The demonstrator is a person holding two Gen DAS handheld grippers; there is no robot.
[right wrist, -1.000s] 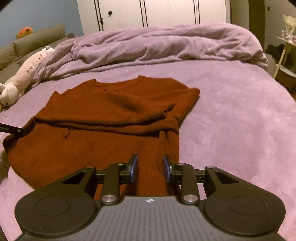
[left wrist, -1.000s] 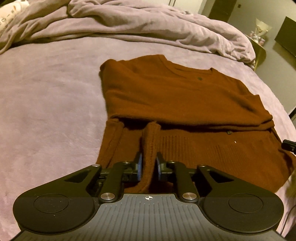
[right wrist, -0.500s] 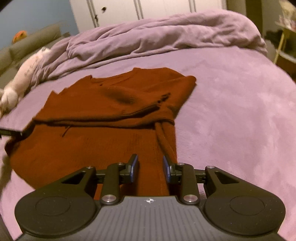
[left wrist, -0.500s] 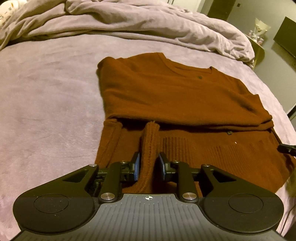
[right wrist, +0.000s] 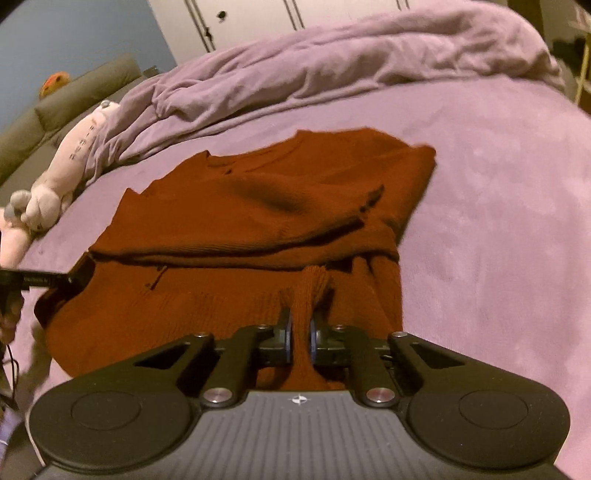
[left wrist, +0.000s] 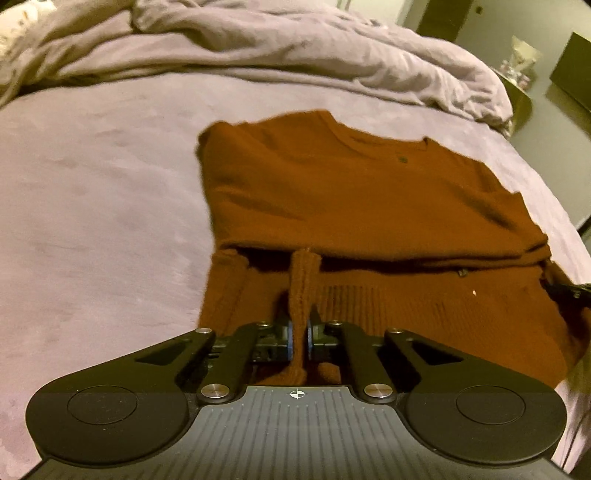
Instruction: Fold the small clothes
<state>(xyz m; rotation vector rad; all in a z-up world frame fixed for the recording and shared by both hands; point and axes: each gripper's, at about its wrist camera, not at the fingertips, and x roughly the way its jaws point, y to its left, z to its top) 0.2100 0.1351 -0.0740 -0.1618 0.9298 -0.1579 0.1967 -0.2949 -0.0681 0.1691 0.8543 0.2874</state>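
A rust-brown knit sweater (left wrist: 351,199) lies flat on the purple bed, its sleeves folded across the body; it also shows in the right wrist view (right wrist: 258,221). My left gripper (left wrist: 299,332) is shut on a pinched ridge of the sweater's ribbed hem near its left corner. My right gripper (right wrist: 300,334) is shut on a pinched ridge of the hem near its right corner. Each gripper's tip shows at the edge of the other's view: the right gripper (left wrist: 569,291) and the left gripper (right wrist: 55,280).
A rumpled lilac duvet (left wrist: 295,48) is heaped behind the sweater. A plush toy (right wrist: 55,184) lies at the bed's left edge. White wardrobe doors (right wrist: 295,18) stand behind the bed. A small side table (left wrist: 521,85) stands at the far right.
Both grippers have closed from partly open onto folds of the hem, pinching the knit into raised ridges. The right gripper has moved forward over the hem.
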